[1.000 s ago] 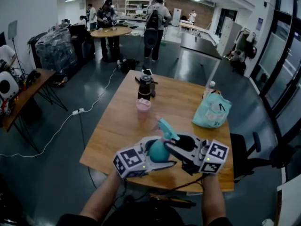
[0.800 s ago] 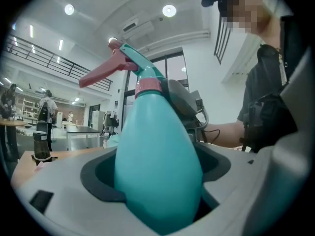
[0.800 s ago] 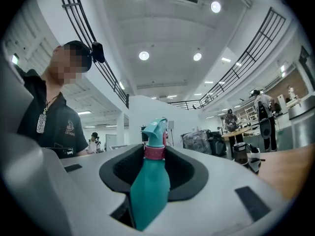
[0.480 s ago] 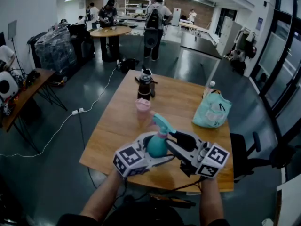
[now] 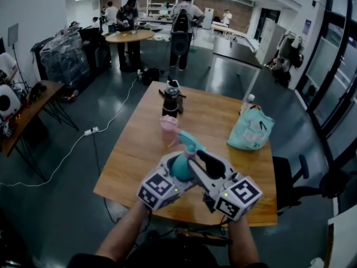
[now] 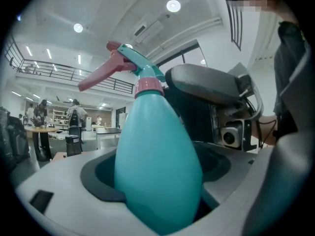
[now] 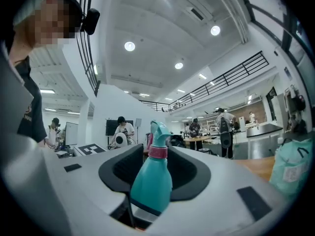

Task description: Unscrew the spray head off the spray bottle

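My left gripper (image 5: 177, 175) is shut on the body of a teal spray bottle (image 5: 180, 167) and holds it above the near part of the wooden table (image 5: 139, 149). In the left gripper view the bottle (image 6: 157, 171) fills the jaws, its pink collar and spray head (image 6: 133, 65) standing above them. My right gripper (image 5: 202, 162) is open and faces the bottle from the right, one dark pad close beside the neck. In the right gripper view the bottle (image 7: 151, 181) stands upright in the gap between the pads, with room on both sides.
On the table stand a pink cup (image 5: 168, 125), a dark flask (image 5: 172, 100) and a teal bag (image 5: 251, 130) at the right. An office chair (image 5: 290, 177) stands by the table's right edge. People stand around a round table (image 5: 129, 36) far back.
The right gripper has swung in toward the bottle, and its marker cube has dropped toward me. The bottle has shifted slightly left and away in the left gripper.
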Tool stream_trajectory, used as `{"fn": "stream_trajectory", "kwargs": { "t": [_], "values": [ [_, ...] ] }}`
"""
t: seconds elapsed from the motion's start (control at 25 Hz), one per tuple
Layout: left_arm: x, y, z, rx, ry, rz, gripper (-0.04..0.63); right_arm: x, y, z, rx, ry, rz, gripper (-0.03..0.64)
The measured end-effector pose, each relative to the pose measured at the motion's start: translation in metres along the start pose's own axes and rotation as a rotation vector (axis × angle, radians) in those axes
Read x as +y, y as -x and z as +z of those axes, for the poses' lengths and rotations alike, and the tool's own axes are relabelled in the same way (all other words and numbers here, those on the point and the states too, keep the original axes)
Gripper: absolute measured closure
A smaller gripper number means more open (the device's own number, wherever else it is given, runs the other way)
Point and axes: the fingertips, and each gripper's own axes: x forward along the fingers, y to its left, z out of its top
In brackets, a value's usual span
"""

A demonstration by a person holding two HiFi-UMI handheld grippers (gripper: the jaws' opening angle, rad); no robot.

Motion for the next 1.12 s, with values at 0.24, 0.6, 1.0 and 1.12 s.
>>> {"fn": "stream_trajectory", "kwargs": {
  "t": [0.24, 0.6, 1.0, 1.12],
  "values": [
    [0.007, 0.001, -0.007, 0.031, -0.017, 0.06, 0.169, -0.003, -0.007, -0.007, 0.028, -0.012, -0.086, 0.463],
    [0.002, -0.001, -0.005, 0.031, -0.026, 0.054, 0.169, -0.005, -0.008, -0.005, 0.04, 0.028, -0.104, 0.463],
    [-0.016, 0.002, -0.001, 0.016, -0.03, -0.074, 0.169, 0.001, -0.003, -0.003, 0.033, 0.021, 0.08, 0.468],
    [-0.024, 0.003, 0.001, 0.007, -0.025, -0.119, 0.169, 0.003, 0.002, -0.003, 0.018, -0.008, 0.155, 0.468]
  ]
}}
